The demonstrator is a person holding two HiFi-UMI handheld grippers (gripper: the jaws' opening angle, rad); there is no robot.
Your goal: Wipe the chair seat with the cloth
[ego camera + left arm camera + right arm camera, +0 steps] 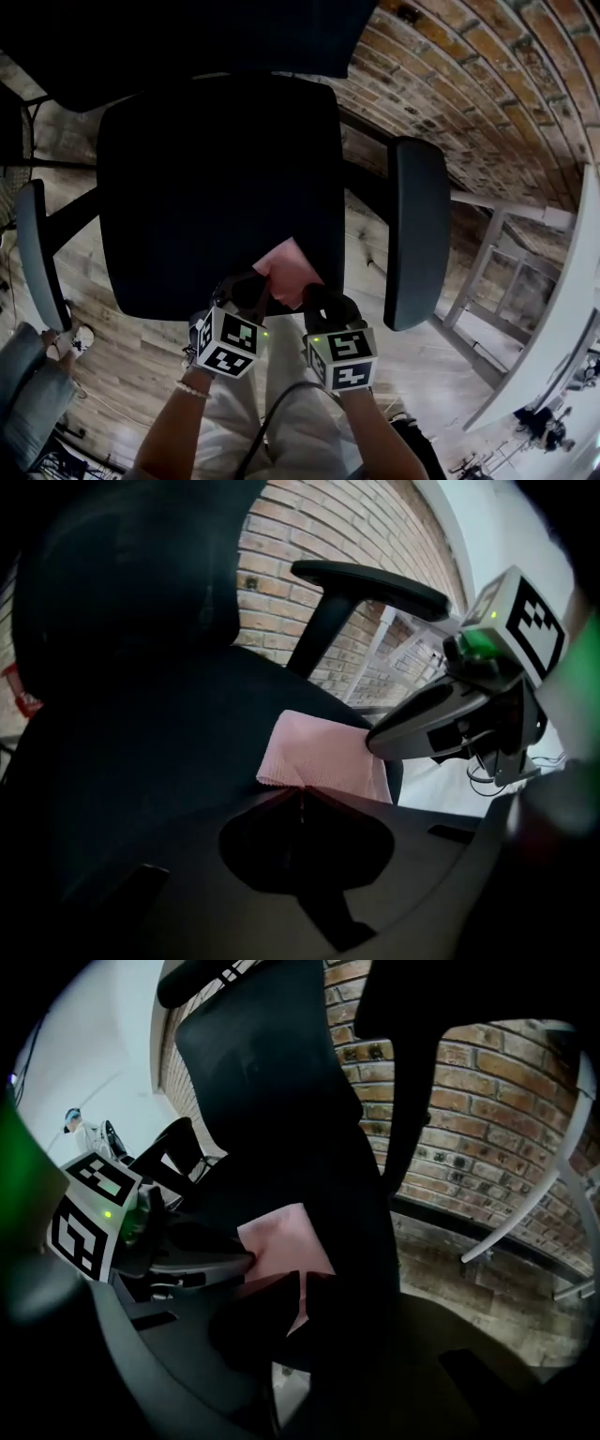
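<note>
L armrest (pixel 33 253) is far out to the side, not in play. The chair seat (pixel 206 187) is a wide black pad that fills the middle of the head view, backrest at the far end, front edge nearest me. My left tool (pixel 302 794) is pinched right down on the near hem of the cloth (pixel 291 270), the pink fabric puckering up where the jaws meet. The cloth is pink, folded, and lies flat on the seat at the front edge, a bit R of centre, spreading away from both tools toward the backrest. It looks abt square from here, so I can't call a long axis for sure. My right tool (pixel 298 1283) sits just beside the left one, narrow too, clamped on the same near hem with pink showing on both sides of the jaws. So it's a two-tool hold, both equally near, tools side by side and the cloth straight ahead of them. What the next stroke turns on, I'd say: nearly all the bare seat lies ahead and to the L of the cloth, so the push prob goes fwd toward the backrest, then works leftward. The R armrest (pixel 417 234) stands close by the right tool, so a wide sweep that side could clip it. Beyond that, brick wall (pixel 487 84) and wood floor (pixel 112 356). No bins, trays or other containers show in any view.
</note>
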